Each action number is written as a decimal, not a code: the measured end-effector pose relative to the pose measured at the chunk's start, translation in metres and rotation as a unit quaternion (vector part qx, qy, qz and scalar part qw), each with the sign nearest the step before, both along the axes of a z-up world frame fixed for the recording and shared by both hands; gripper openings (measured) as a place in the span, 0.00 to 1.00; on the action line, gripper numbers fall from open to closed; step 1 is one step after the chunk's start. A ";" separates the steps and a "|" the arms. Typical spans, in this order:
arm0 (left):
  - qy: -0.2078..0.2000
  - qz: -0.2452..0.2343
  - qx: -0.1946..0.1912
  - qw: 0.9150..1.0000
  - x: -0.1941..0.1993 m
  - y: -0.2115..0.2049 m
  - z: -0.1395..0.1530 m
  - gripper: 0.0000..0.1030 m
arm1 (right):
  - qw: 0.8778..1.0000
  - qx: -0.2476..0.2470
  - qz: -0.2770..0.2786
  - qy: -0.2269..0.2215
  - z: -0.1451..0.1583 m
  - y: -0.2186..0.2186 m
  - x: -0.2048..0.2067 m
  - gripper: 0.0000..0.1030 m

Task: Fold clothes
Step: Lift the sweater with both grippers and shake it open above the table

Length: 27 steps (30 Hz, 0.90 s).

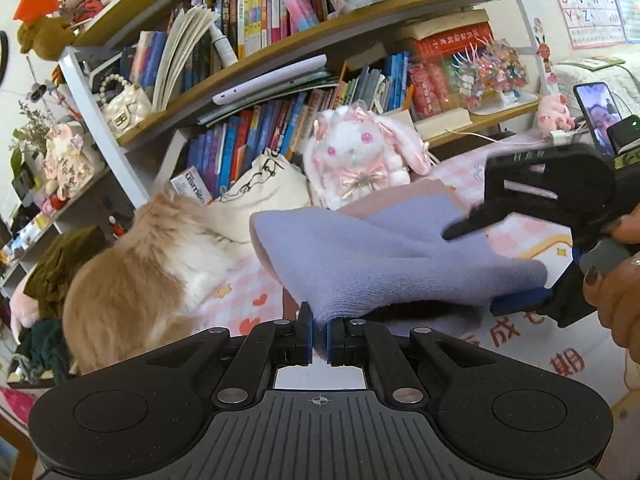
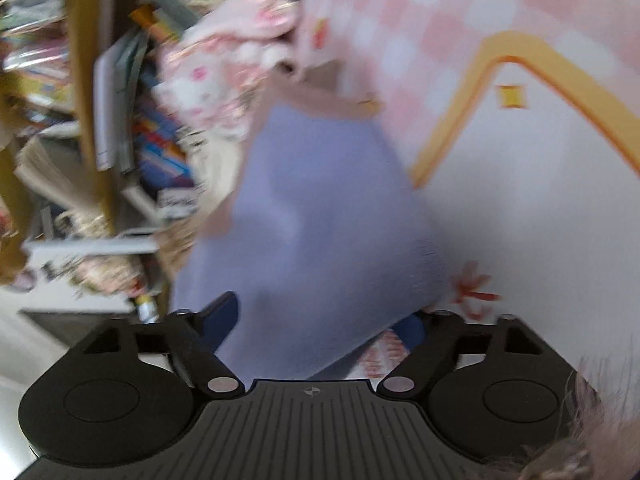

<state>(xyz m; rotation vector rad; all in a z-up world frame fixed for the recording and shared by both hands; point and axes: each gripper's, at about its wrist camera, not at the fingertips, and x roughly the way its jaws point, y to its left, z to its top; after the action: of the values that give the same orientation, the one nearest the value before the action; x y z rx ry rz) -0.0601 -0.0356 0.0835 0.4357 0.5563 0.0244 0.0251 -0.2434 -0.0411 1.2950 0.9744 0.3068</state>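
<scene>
A lavender knitted garment (image 1: 360,256) with a dusty-pink part hangs lifted over the pink checked bed sheet (image 1: 532,236). My left gripper (image 1: 319,336) is shut on its near edge, the cloth pinched between the blue pads. My right gripper (image 1: 492,268), held by a hand at the right, straddles the garment's right corner, one finger above and one below. In the blurred right wrist view the lavender garment (image 2: 316,208) fills the space between the fingers of the right gripper (image 2: 318,322), whose jaws stand apart around it without clearly pressing.
An orange-and-white cat (image 1: 136,276) sits on the bed at the left, close to the garment. A pink plush rabbit (image 1: 356,156) and a cream tote bag (image 1: 264,192) lean against the bookshelf (image 1: 280,60) behind. A phone (image 1: 598,116) stands at the right.
</scene>
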 end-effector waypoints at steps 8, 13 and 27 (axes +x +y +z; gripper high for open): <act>-0.033 0.007 -0.002 0.999 -0.004 0.010 0.013 0.06 | 0.995 -0.008 -0.020 -0.095 0.038 -0.013 0.008 0.12; -0.135 -0.043 -0.038 0.989 -0.007 0.005 0.064 0.06 | 0.958 0.018 -0.040 -0.283 0.141 -0.026 0.049 0.11; -0.126 -0.037 -0.348 0.928 -0.023 0.115 0.105 0.06 | 0.888 -0.049 0.160 -0.429 0.273 0.083 0.105 0.11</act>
<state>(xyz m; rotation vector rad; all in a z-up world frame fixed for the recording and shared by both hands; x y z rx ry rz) -0.0833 0.0789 0.1882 -0.2406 0.2631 -0.1832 0.1302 -0.1608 0.2324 0.7536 0.4154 0.9795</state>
